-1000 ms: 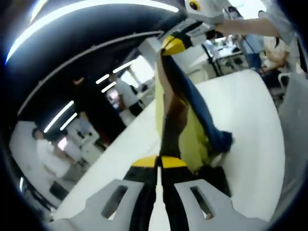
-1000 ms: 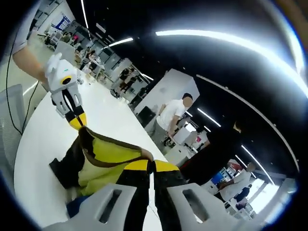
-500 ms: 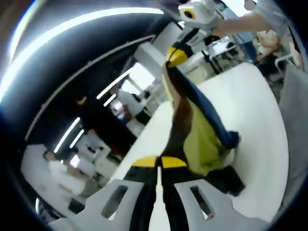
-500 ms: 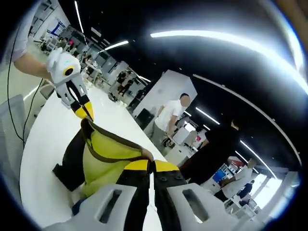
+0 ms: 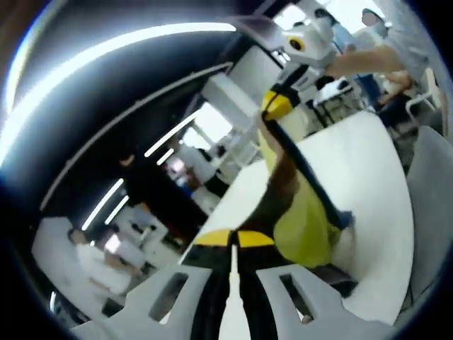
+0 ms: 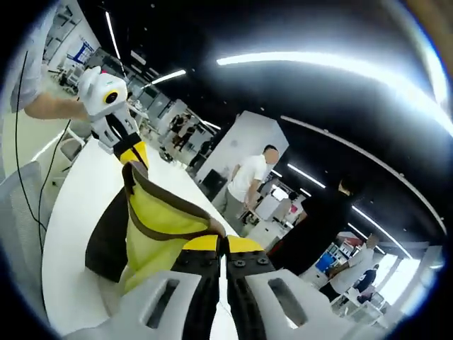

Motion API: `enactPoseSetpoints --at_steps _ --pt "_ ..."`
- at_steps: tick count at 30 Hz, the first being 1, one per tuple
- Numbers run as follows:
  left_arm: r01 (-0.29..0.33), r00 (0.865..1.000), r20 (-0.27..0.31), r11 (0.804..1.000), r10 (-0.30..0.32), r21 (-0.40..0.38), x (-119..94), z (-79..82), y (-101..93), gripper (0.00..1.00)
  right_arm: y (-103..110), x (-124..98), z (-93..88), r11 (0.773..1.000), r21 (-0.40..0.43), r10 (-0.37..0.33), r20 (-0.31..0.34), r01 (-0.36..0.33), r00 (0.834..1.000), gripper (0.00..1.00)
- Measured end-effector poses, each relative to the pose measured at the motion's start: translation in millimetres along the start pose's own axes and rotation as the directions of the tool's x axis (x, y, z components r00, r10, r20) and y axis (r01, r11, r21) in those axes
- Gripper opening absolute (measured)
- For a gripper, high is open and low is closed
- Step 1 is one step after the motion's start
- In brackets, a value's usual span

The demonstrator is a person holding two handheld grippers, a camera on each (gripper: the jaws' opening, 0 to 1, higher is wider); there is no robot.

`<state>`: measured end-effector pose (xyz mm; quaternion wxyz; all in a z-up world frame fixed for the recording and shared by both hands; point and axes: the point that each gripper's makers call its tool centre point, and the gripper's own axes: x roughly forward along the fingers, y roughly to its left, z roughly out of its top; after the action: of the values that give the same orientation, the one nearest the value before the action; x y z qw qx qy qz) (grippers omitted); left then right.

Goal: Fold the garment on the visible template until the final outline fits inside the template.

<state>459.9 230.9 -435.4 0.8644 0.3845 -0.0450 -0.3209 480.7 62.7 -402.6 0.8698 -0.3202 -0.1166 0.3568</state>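
Garment [image 5: 301, 212] in yellow, brown and blue hangs stretched between both grippers, lifted above the white bench [image 5: 368, 191]. The left gripper [image 5: 233, 239] has its fingers pinching one end. The right gripper [image 6: 221, 244] pinches the other end. People stand far behind.

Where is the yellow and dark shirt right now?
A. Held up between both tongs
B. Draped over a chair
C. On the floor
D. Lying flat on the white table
A. The garment hangs stretched between the right tongs and the left tongs, lifted above the white table.
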Motion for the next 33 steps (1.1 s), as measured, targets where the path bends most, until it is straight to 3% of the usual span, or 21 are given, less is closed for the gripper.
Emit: enactPoseSetpoints --at_steps 13,20,33 --pt "-0.045 0.996 0.073 0.998 0.042 0.04 -36.3 54.9 8.9 0.0 -3.8 -34.7 46.9 0.999 -0.044 -0.028 0.062 0.03 0.998 0.02" --pt "-0.079 0.993 0.097 0.995 0.073 0.065 -50.3 69.3 15.0 0.0 0.0 -54.3 71.1 0.997 -0.064 -0.041 0.093 0.047 0.995 0.02" --pt "-0.113 0.985 0.14 0.989 0.099 0.096 -88.4 100.2 7.5 0.0 12.3 -93.7 107.6 0.992 -0.096 -0.069 0.147 0.084 0.987 0.02"
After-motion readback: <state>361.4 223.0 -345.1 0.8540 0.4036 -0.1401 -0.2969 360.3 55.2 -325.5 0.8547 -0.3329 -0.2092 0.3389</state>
